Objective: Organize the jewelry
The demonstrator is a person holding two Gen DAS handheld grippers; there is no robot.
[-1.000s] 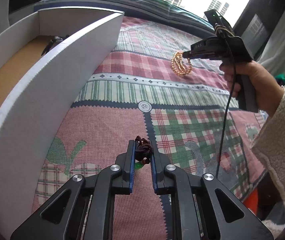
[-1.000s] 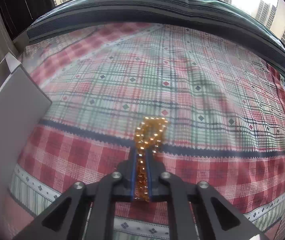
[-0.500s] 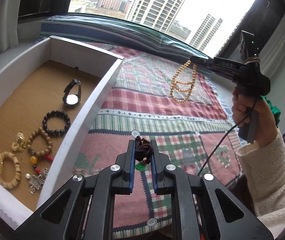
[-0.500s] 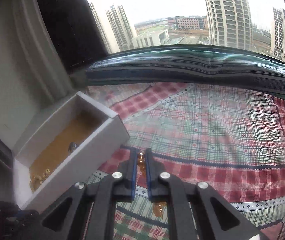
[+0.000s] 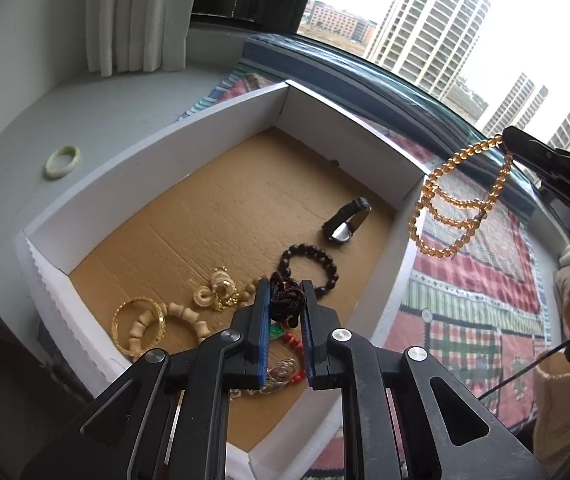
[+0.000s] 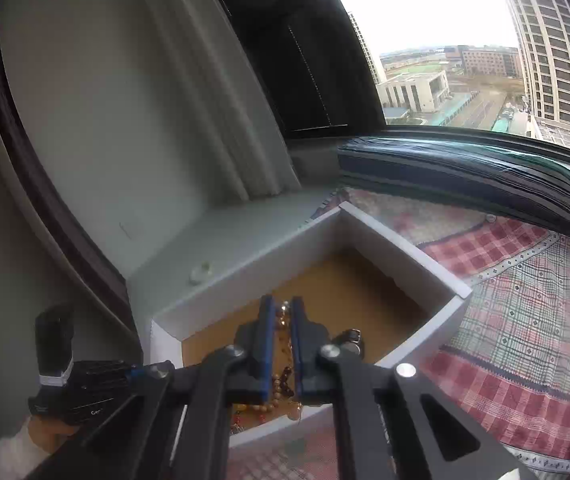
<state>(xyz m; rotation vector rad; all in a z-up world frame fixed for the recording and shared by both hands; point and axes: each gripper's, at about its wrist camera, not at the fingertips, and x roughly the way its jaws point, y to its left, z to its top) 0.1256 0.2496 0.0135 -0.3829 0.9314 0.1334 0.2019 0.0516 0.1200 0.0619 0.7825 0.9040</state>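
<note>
Over the white box — both my grippers loaded.
Left gripper pinches a dark cord; right gripper clamps amber beads.

plaid quilt on the bed, white curtain by the window, tall apartment towers outside

Window ledge, plaid patchwork cloth spread over it, white open box resting partly on cloth, pale green bangle on bare ledge beside box.
</note>
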